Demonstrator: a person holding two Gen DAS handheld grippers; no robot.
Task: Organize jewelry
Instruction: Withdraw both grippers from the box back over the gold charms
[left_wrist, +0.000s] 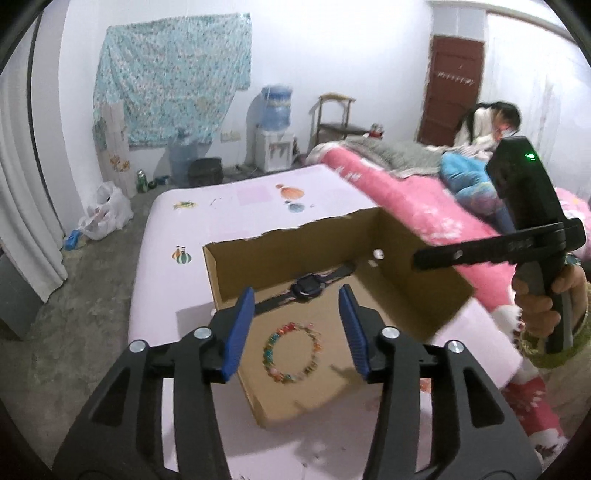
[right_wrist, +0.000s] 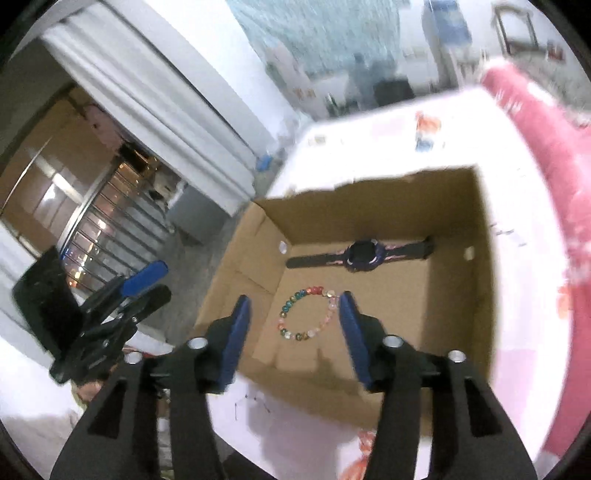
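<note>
My left gripper (left_wrist: 297, 332) and right gripper (right_wrist: 295, 338) both hang wide apart with nothing between their blue pads, above an open cardboard box (left_wrist: 406, 236). The box sits on a pale pink counter (left_wrist: 221, 206) beside a pink blanket (left_wrist: 406, 199). Inside lie a beaded bracelet (right_wrist: 308, 314) and, further in, a dark watch (right_wrist: 362, 254). Only the left view shows the water dispenser (left_wrist: 275, 125) and brown door (left_wrist: 452, 88); the right view shows white curtains (right_wrist: 166, 110).

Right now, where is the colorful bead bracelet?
The bead bracelet lies flat on the floor of the open cardboard box, just nearer the grippers than the dark watch. In both wrist views it shows between the open blue fingers.
</note>
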